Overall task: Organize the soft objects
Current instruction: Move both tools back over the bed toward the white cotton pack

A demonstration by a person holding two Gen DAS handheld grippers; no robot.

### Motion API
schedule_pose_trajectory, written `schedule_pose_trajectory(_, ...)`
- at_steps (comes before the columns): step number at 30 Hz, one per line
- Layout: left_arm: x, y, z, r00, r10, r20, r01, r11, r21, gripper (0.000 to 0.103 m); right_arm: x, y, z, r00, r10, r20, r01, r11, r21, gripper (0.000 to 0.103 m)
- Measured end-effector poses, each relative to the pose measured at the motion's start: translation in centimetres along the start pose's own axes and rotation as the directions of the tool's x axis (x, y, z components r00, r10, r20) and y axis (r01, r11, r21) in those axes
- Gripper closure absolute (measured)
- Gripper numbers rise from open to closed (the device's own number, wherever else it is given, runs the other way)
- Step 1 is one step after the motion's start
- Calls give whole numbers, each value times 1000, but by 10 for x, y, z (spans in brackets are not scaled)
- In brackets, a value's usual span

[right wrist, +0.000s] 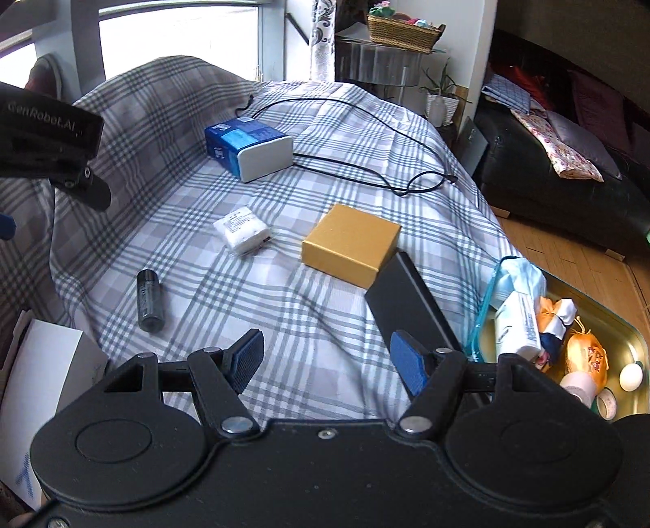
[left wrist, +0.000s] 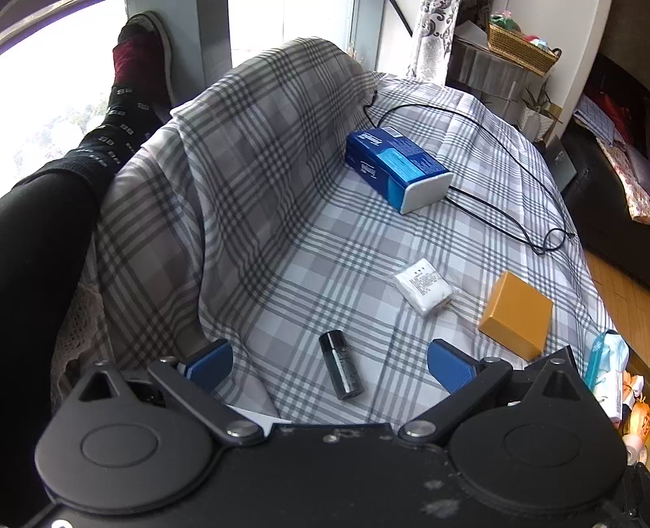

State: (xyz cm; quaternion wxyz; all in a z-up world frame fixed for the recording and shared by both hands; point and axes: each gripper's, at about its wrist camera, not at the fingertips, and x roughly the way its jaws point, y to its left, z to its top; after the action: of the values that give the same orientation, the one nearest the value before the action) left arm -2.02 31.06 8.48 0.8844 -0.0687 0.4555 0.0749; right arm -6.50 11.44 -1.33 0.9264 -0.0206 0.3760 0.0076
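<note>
Both the left gripper [left wrist: 329,367] and right gripper [right wrist: 325,359] hover with jaws apart, empty, over the plaid-covered table [left wrist: 325,260]; a dark bottle [left wrist: 340,364], white packet [left wrist: 423,285], gold box [left wrist: 516,314] and black cable [left wrist: 508,203] lie scattered there.

Plaid sheet [left wrist: 284,227]: woven cloth, matt, creased and draped. Tissue pack [left wrist: 396,166]: blue and white wrapper, soft sheen. Small white packet [left wrist: 424,286]: clear glossy film over white padding. Gold box [right wrist: 351,243]: card with a satin, faintly metallic finish. Dark bottle [left wrist: 340,363]: glossy, glass or plastic, cannot tell which. Cable [left wrist: 508,211]: black, smooth. Tray [right wrist: 631,337]: polished metal. Wicker basket [right wrist: 402,32]: rough weave. Floor [right wrist: 568,252]: smooth wood boards.
</note>
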Motion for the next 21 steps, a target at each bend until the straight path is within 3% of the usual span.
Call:
schedule_pose_trajectory(11,18,32,1,999,17,-37,-21,995,-98,1,32,49,5,998,46,-48,-50,995,-87,38)
schedule_pose_trajectory(21,28,33,-3,998,21,-64,-29,992,-126,1,69,42,38,1000,2,-22,-4,996,-87,38)
